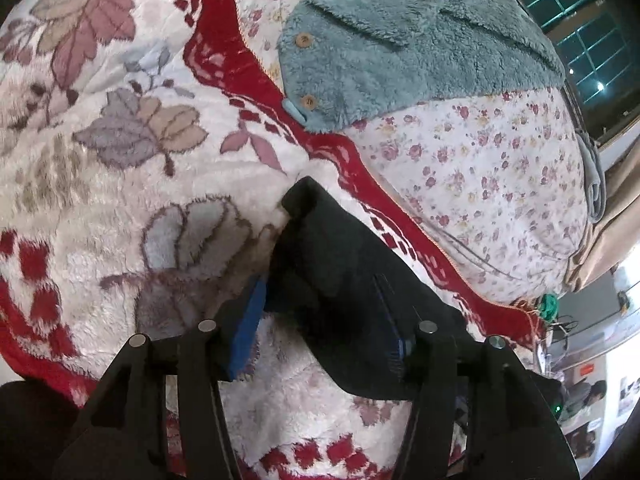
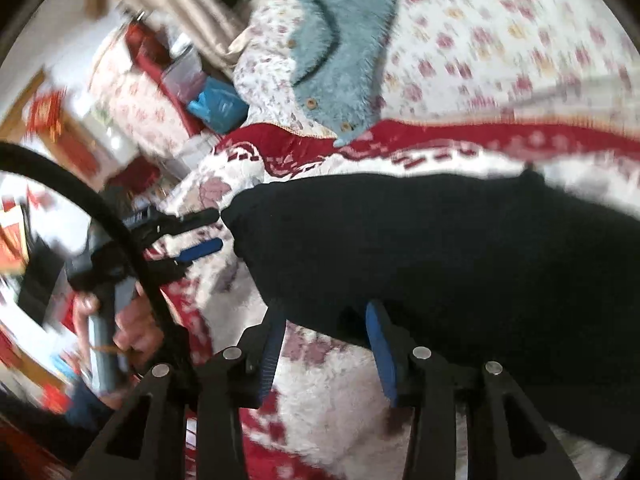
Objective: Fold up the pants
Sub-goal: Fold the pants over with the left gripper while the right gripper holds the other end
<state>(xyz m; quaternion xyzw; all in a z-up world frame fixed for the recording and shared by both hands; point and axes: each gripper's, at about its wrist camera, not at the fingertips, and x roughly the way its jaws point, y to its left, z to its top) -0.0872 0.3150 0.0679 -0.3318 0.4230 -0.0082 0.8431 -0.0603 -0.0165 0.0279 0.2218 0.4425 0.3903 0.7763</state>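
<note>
Black pants (image 2: 420, 248) lie bunched on the fleece blanket (image 1: 120, 184) of the bed; my left gripper (image 1: 320, 320) stands apart at one corner, the right gripper (image 2: 326, 328) apart at the near hem (neither pinching); teal fleece garment (image 1: 400, 52) lies beyond, open blanket left.

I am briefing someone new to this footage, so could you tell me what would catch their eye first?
The black pants lie as a dark mass on the red and cream floral blanket, just ahead of both grippers. Beyond them, a fluffy teal garment with wooden buttons rests on the small-flowered quilt.
</note>
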